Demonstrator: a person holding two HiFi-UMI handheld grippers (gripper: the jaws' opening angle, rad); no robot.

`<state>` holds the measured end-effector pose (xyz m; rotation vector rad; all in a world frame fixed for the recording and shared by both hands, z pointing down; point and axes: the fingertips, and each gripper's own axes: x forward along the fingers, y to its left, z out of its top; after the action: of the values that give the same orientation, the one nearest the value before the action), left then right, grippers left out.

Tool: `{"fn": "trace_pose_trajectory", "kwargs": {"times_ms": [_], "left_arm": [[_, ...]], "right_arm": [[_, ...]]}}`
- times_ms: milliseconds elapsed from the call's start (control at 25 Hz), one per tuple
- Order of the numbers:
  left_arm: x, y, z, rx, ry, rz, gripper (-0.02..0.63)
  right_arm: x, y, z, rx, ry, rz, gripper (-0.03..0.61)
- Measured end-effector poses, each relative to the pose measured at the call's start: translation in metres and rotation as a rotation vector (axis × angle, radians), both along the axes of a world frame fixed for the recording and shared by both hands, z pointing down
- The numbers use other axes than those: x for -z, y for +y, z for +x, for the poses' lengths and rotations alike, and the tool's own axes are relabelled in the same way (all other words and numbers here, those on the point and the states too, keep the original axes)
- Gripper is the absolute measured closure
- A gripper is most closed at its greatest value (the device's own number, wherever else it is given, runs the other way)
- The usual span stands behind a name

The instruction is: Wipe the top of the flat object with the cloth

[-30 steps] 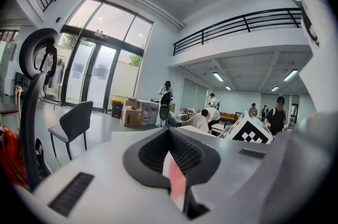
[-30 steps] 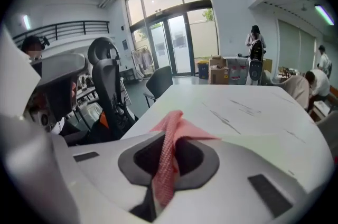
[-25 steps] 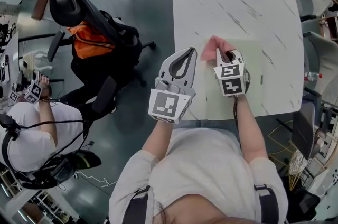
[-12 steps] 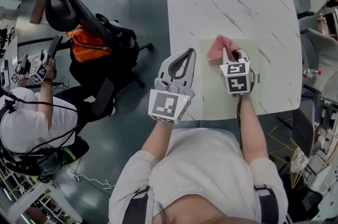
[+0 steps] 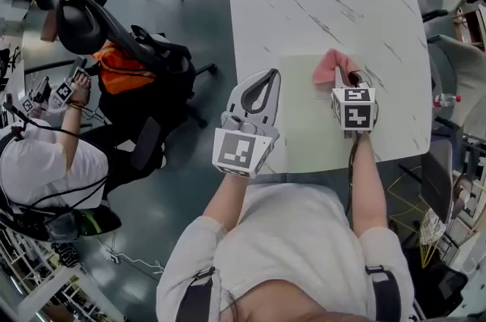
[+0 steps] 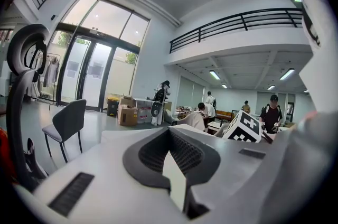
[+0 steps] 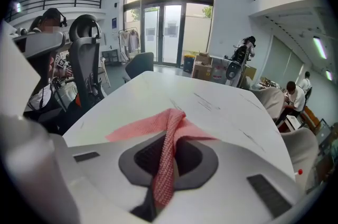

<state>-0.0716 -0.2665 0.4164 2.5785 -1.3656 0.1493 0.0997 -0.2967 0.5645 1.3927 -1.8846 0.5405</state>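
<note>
Seen from above, a person stands at a white, grey-veined tabletop (image 5: 319,1) with a gripper in each hand. The right gripper (image 5: 347,79) is pinched shut on a pink, finely woven cloth (image 7: 148,129); a gathered ridge of fabric runs back between its jaws, while the rest fans out flat just ahead of the tips.

The cloth looks thin, light and limp; it would likely bunch or fold under itself when pushed, and trail smoothly when dragged. A gathered fold, as taken here, seems the sensible place to hold it, leaving the loose part free to press down.

Under and around this gripper lies the flat object, a pale green rectangular mat (image 5: 304,123); it reaches from ahead of the jaws back toward the person and away to the gripper's left. It looks thin, smooth and light, so it may slide on the slick table under a hard wipe.

The left gripper (image 5: 267,79) has its jaws pressed together on nothing; it is held up off the surface, to the left of the mat, touching neither mat nor cloth.
</note>
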Motion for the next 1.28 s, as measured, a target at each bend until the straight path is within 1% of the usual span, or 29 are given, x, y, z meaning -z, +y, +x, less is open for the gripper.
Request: {"fn": "trace_pose_trajectory", "kwargs": {"times_ms": [200, 280, 400, 560, 720, 1280], "left_arm": [[0.001, -0.001, 0.012, -0.011, 0.000, 0.001, 0.603], [0.002, -0.001, 0.016, -0.013, 0.006, 0.007, 0.603], [0.000, 0.002, 0.022, -0.021, -0.005, 0.003, 0.603], [0.002, 0.003, 0.026, -0.017, -0.007, 0.001, 0.603], [0.003, 0.007, 0.031, -0.027, 0.005, 0.019, 0.603], [0.010, 0.028, 0.037, -0.052, 0.001, 0.030, 0.603]], "right_arm": [[-0.001, 0.000, 0.036, -0.062, 0.004, -0.003, 0.552], [-0.002, 0.000, 0.046, -0.078, 0.000, -0.001, 0.552], [-0.002, 0.002, 0.058, -0.092, -0.005, 0.003, 0.552], [-0.002, 0.006, 0.061, -0.094, -0.023, 0.002, 0.552], [-0.003, 0.015, 0.062, -0.095, -0.045, -0.004, 0.552], [-0.002, 0.064, 0.067, -0.104, -0.098, -0.004, 0.552]]}}
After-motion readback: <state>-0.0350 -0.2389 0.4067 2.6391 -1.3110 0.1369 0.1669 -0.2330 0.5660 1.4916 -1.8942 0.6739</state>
